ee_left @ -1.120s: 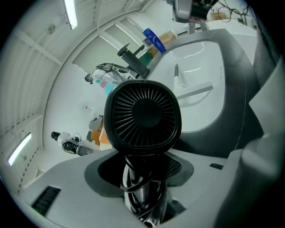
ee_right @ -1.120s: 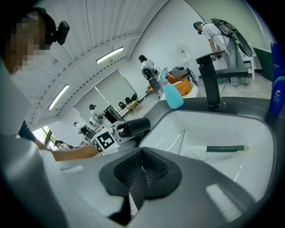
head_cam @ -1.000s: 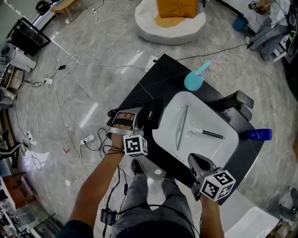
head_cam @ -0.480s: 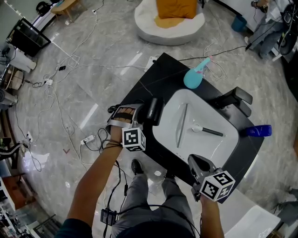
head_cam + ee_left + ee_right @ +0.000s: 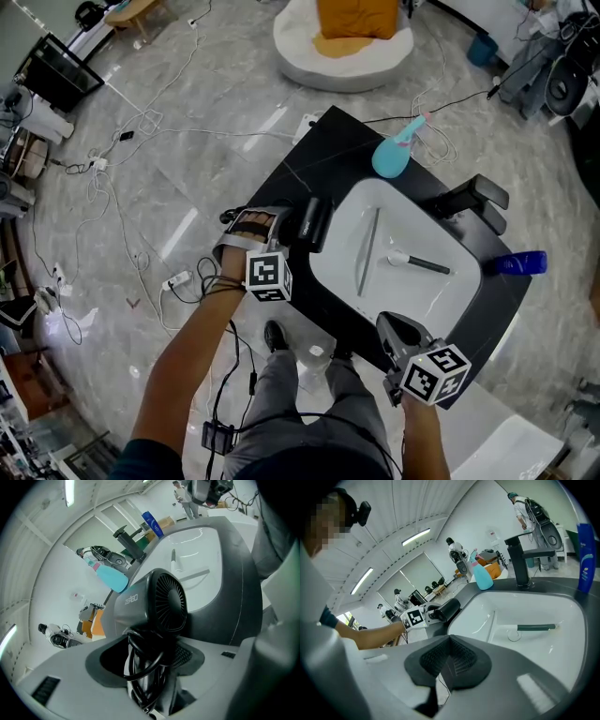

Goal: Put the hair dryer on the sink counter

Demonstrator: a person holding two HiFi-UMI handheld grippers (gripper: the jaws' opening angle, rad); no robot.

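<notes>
The left claw [image 5: 150,667] is grasping the cord-wrapped handle of the black plastic hair dryer [image 5: 314,223], which is lying on the dark sink counter [image 5: 309,155] and is probably feeling light, stiff and slippery, while the right claw [image 5: 449,660] is hanging clenched, empty.

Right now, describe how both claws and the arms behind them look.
Left claw and right claw: grey plastic jaws, black ribbed pads, each topped by a white cube with black square markers. Forearms bare; dark short sleeve on the left arm, black cable hanging from its wrist.

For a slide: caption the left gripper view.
Left gripper holds a black hair dryer by its cord-wrapped handle beside the sink.
</notes>
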